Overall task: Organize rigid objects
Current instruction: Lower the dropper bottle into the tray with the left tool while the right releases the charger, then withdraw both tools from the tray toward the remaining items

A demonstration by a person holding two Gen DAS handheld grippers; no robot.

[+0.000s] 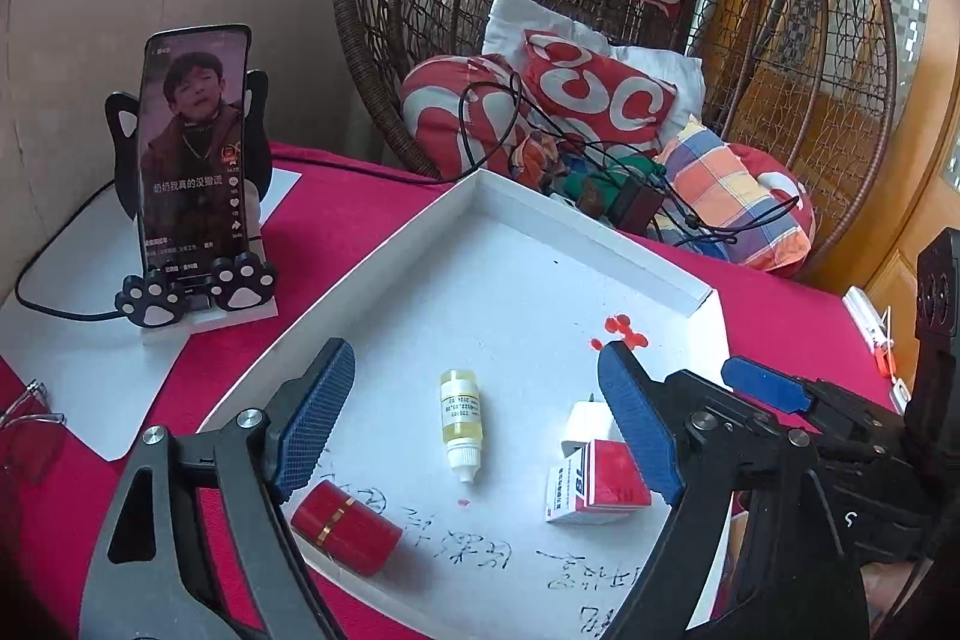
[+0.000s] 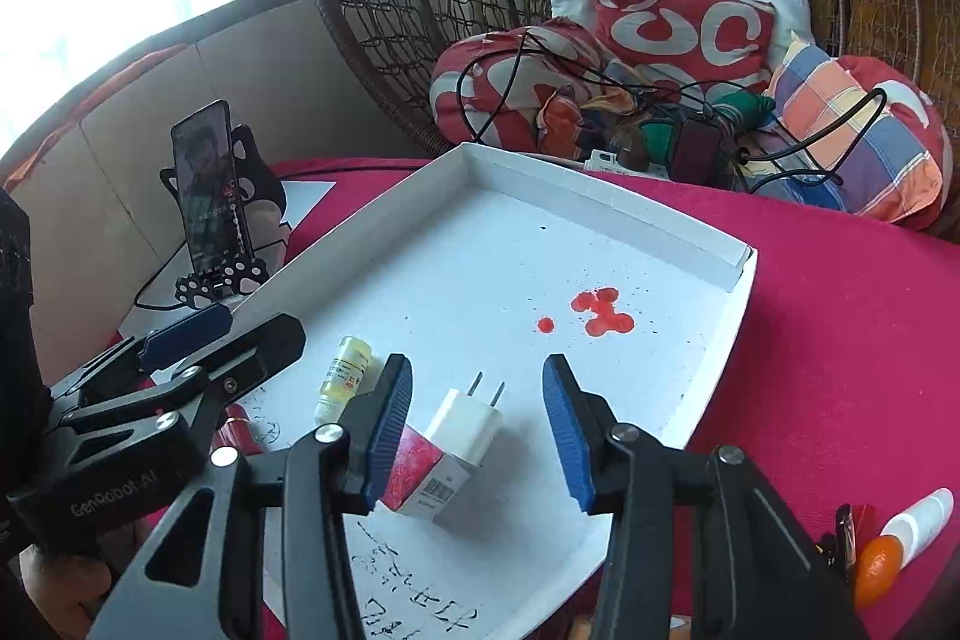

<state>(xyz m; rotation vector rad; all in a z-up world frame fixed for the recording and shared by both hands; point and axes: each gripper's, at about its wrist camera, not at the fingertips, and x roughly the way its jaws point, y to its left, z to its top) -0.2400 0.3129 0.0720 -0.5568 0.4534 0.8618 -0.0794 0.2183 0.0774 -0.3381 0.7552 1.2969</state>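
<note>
A shallow white box lid (image 1: 594, 232) (image 2: 600, 202) lies on the red tablecloth. In it lie a small yellow dropper bottle (image 1: 461, 421) (image 2: 339, 379), a red cylinder with a gold band (image 1: 347, 526) (image 2: 240, 430), a red and white carton (image 1: 597, 484) (image 2: 423, 472) and a white plug charger (image 1: 585, 421) (image 2: 468, 424) leaning on the carton. My left gripper (image 1: 477, 424) is open and empty, its jaws either side of the bottle. My right gripper (image 2: 477, 430) is open and empty, above the charger and carton.
A phone (image 1: 192, 148) (image 2: 210, 193) stands on a cat-paw stand at the left. A wicker hanging chair (image 1: 600, 40) with cushions and cables stands behind the table. A white tube (image 2: 918, 520), an orange object (image 2: 879, 565) and a dark red item lie at the right. Red stains (image 2: 600, 310) mark the lid.
</note>
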